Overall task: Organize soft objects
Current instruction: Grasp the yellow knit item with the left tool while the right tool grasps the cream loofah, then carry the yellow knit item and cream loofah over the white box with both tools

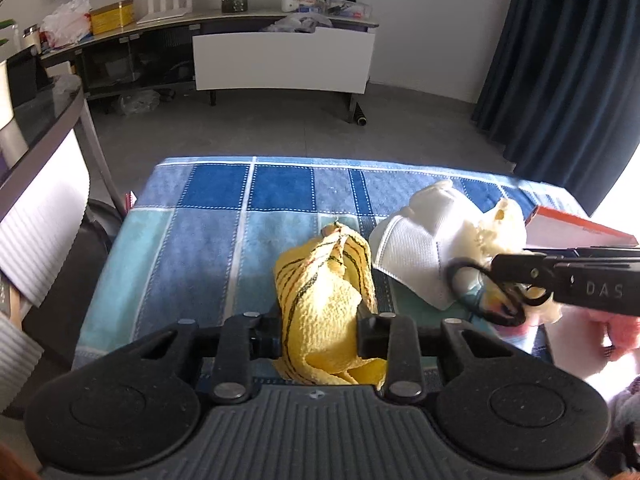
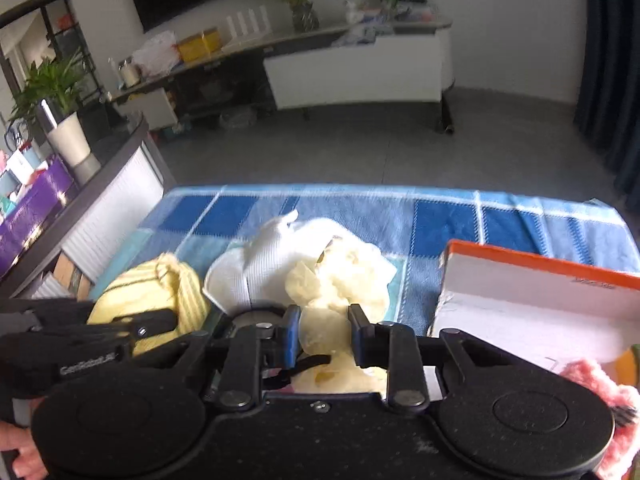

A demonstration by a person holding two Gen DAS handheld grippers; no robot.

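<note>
Pinching the yellow striped cloth (image 1: 320, 300) with your left gripper (image 1: 318, 334), jaws pressed into its folds; cloth sits bunched on the blue checked blanket (image 1: 208, 216), left of the white mesh cap (image 1: 412, 256). Your right gripper (image 2: 324, 338) is clamped on a pale cream soft item (image 2: 324, 328), probably a plush toy, though blur hides its shape. It lies against the cap, near the middle of the blanket. White box with orange rim (image 2: 536, 292) stands open to the right, with a pink fluffy item (image 2: 592, 384) in front of it.
</note>
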